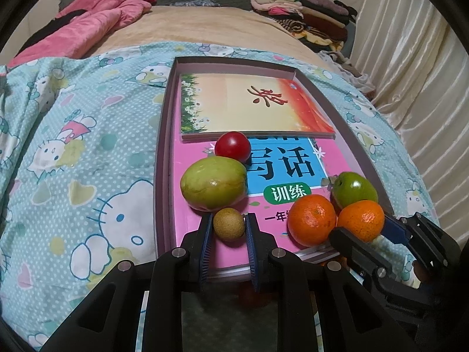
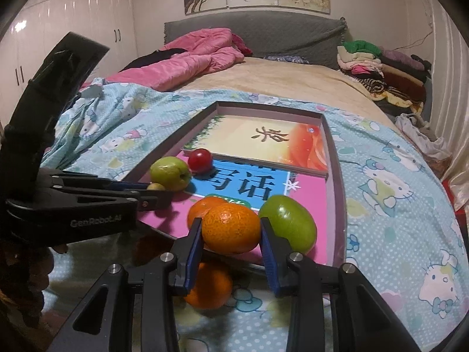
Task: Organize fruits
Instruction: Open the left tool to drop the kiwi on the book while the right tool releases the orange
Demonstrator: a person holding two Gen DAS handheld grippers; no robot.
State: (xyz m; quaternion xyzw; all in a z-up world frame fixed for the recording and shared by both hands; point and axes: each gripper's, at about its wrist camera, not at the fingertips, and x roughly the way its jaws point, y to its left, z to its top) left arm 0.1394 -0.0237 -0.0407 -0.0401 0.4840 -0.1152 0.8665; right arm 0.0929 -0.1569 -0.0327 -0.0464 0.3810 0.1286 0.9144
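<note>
The shallow box (image 1: 164, 146) on the bed is the landmark; books line its floor. At its near end, on the pink book (image 1: 331, 152) reading "话" and "训练", sit a pale green fruit (image 1: 212, 183), two more fruits, and a red one (image 1: 233, 146). The right gripper (image 2: 231, 228) clamps an orange (image 2: 231, 227); the left gripper (image 1: 228, 224), marked "GenRobot.AI", pinches a small brown fruit (image 1: 228, 224). The glossy cover may let released fruit roll; another orange (image 2: 211, 286) lies outside, below the box's near edge.
</note>
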